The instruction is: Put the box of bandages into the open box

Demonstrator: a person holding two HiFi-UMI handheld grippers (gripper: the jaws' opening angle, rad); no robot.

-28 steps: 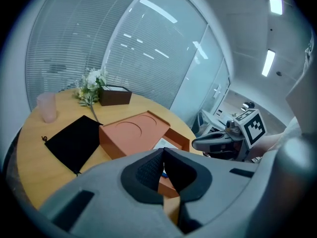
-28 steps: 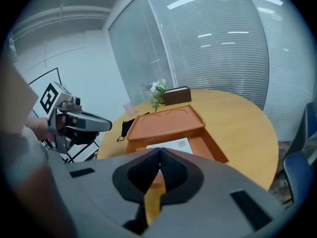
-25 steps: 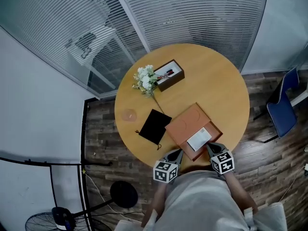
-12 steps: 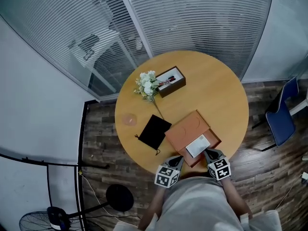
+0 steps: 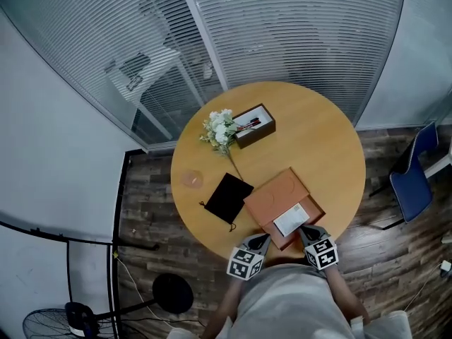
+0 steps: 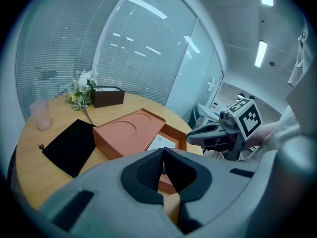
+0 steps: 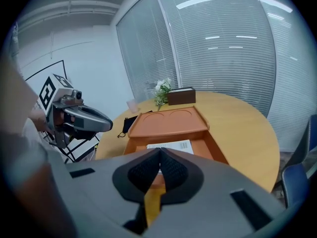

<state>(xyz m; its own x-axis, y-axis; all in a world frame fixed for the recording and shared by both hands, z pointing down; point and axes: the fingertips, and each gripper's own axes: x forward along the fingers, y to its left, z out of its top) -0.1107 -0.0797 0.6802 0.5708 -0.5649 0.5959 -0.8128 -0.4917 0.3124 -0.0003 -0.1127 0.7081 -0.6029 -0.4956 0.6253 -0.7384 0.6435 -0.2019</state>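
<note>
The white box of bandages [image 5: 292,219] lies inside the open orange box [image 5: 311,205], whose lid [image 5: 277,191] rests over its far-left part. Both grippers hover at the near table edge, just short of the orange box. My left gripper [image 5: 259,241] is shut with nothing between its pads, which meet at their tips [image 6: 162,153]. My right gripper [image 5: 304,233] is also shut and empty [image 7: 159,151]. The bandage box [image 7: 171,145] shows right beyond the right gripper's jaws, and again in the left gripper view [image 6: 162,142]. Each gripper sees the other [image 6: 191,135] [image 7: 107,123].
On the round wooden table [image 5: 325,140] lie a black pouch [image 5: 227,196], a pink cup [image 5: 191,180], white flowers [image 5: 220,127] and a dark box with pens [image 5: 254,124]. A blue chair [image 5: 417,179] stands to the right, a fan stand [image 5: 169,292] on the floor at the left.
The head view has shifted slightly, so the table sits a little lower in the picture. Both grippers stay shut at the near edge; nothing on the table has moved.
</note>
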